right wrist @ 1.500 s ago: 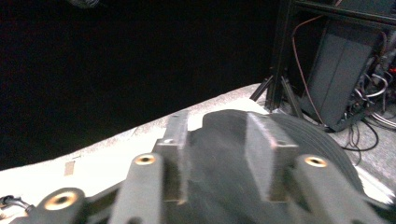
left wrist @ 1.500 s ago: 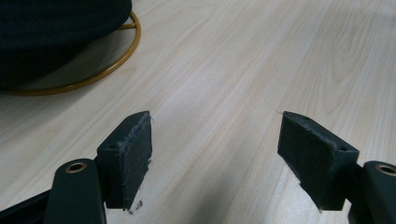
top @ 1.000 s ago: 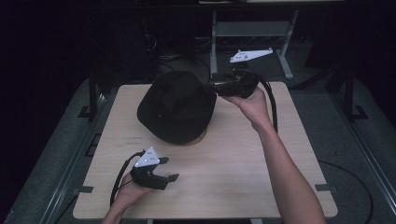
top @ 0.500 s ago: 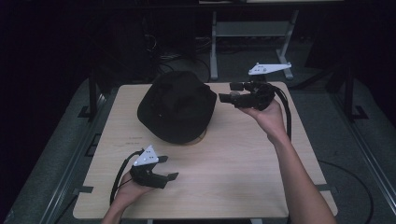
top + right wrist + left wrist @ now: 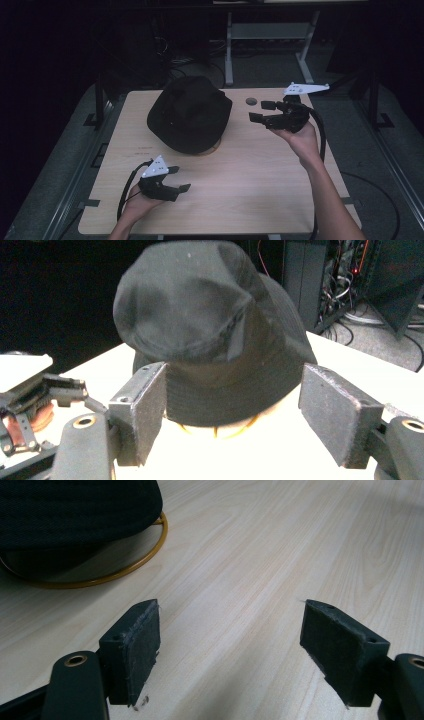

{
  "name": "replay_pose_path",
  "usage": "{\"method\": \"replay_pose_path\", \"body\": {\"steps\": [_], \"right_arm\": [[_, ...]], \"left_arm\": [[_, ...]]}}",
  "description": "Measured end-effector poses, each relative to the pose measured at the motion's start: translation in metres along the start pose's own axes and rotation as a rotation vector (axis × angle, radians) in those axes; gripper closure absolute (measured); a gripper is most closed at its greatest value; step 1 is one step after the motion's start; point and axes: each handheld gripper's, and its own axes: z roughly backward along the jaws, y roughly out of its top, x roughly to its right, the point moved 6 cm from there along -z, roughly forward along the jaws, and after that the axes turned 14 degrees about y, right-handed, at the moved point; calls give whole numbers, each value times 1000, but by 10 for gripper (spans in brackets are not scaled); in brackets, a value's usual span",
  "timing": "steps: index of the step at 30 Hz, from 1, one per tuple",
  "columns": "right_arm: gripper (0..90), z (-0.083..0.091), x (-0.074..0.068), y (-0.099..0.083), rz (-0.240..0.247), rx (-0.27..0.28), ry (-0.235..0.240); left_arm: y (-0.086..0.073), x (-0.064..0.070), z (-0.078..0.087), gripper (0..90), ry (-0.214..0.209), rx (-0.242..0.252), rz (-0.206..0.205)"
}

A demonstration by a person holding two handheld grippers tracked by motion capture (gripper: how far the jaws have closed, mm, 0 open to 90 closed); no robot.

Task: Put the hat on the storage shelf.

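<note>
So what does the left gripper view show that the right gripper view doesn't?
Left gripper view alone: bare wood grain of the table up close, and a long arc of the gold ring under the hat.

Right gripper view alone: the whole crown of the black hat, the left gripper farther off, and cables behind the table.

Both: the hat, a bit of the ring, the tabletop, and open, empty jaws.

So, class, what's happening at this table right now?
A person holds a two-jaw gripper in each hand at a wooden table. A black hat sits on a gold ring stand near the far side. The right gripper hovers beside the hat, open and pointed at it. The left gripper rests low near the front edge, open too. Neither touches the hat.
</note>
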Motion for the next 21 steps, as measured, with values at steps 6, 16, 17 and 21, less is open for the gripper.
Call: {"method": "replay_pose_path", "body": {"steps": [6, 16, 17, 21], "right_arm": [[260, 7, -1, -14, -8, -6, -16], [247, 33, -4, -56, -49, 14, -41], [230, 40, -5, -66, -50, 15, -66], [226, 50, -11, -79, -51, 33, -80]], "left_arm": [[-1, -1, 2, 234, -1, 2, 9], [-2, -3, 2, 222, 8, 1, 20], [-2, -3, 2, 223, 8, 2, 18], [-1, -2, 2, 223, 8, 10, 24]]}}
